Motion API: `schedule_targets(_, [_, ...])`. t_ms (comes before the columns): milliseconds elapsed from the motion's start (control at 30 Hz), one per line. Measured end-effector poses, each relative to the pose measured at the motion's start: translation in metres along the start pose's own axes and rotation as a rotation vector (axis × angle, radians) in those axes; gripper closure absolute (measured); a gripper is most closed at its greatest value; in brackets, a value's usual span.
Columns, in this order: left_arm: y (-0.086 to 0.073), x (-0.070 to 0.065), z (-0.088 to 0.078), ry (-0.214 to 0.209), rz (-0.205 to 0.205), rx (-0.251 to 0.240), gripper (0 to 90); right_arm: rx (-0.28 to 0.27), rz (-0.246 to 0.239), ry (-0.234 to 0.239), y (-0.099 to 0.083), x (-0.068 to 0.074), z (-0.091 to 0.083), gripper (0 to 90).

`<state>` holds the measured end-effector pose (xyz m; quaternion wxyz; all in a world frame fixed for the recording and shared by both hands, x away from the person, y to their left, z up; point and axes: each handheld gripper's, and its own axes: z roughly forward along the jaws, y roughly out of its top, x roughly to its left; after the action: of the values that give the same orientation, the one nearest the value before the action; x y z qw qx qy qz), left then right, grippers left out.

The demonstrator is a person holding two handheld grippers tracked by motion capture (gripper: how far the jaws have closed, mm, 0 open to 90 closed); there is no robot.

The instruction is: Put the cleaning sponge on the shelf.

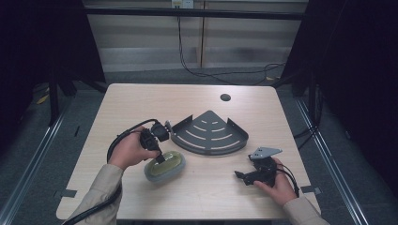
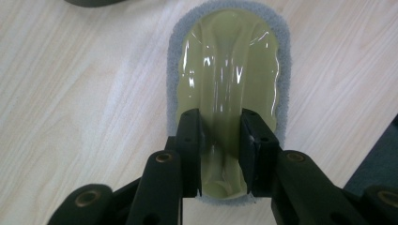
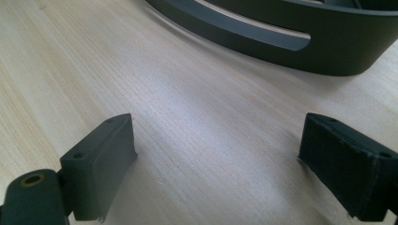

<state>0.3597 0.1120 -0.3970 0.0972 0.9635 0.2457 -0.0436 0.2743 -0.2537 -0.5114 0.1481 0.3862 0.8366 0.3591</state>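
Observation:
An oval yellow-green sponge (image 1: 168,168) in glossy wrap, with a fuzzy grey rim, lies on the table at front left. My left gripper (image 1: 160,159) points down onto its left end. In the left gripper view the sponge (image 2: 230,70) stretches away from me, and my left gripper (image 2: 219,119) is shut on its near end, the wrap creased between the pads. My right gripper (image 1: 239,176) rests low at the front right, pointing left. In the right gripper view my right gripper (image 3: 216,140) stands open over bare wood with nothing between its fingers.
A dark grey quarter-round corner rack (image 1: 210,133) with slotted floor sits at the table's middle; its curved wall (image 3: 291,28) lies just beyond my right gripper. A round cable hole (image 1: 225,97) is behind it. Black cables trail on the floor beyond the table.

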Motion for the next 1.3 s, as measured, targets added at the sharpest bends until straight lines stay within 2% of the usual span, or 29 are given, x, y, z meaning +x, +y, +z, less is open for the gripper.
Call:
schedule_targets(33, [0.001,0.002,-0.002,-0.005,0.008,0.006,71.4,0.000,0.000,0.000,0.000,0.000,0.000,10.1])
schedule_targets(133, [0.004,0.005,-0.008,-0.021,-0.029,-0.019,71.3,-0.001,0.000,0.000,0.000,0.000,0.000,10.1])
schedule_targets(267, [0.009,0.010,-0.017,-0.029,-0.045,-0.027,71.4,-0.001,0.001,0.002,0.000,0.000,0.000,10.0])
schedule_targets(467, [0.016,0.016,-0.028,-0.029,-0.064,-0.037,71.4,-0.001,-0.001,0.001,0.000,0.000,0.000,10.0])
schedule_targets(633, [0.021,0.022,-0.035,-0.023,-0.095,-0.045,71.4,-0.001,-0.001,0.001,0.000,0.000,0.000,10.0])
schedule_targets(1300, [0.049,0.038,-0.050,-0.009,-0.114,-0.065,71.4,-0.001,-0.001,0.001,0.000,0.000,0.000,10.0])
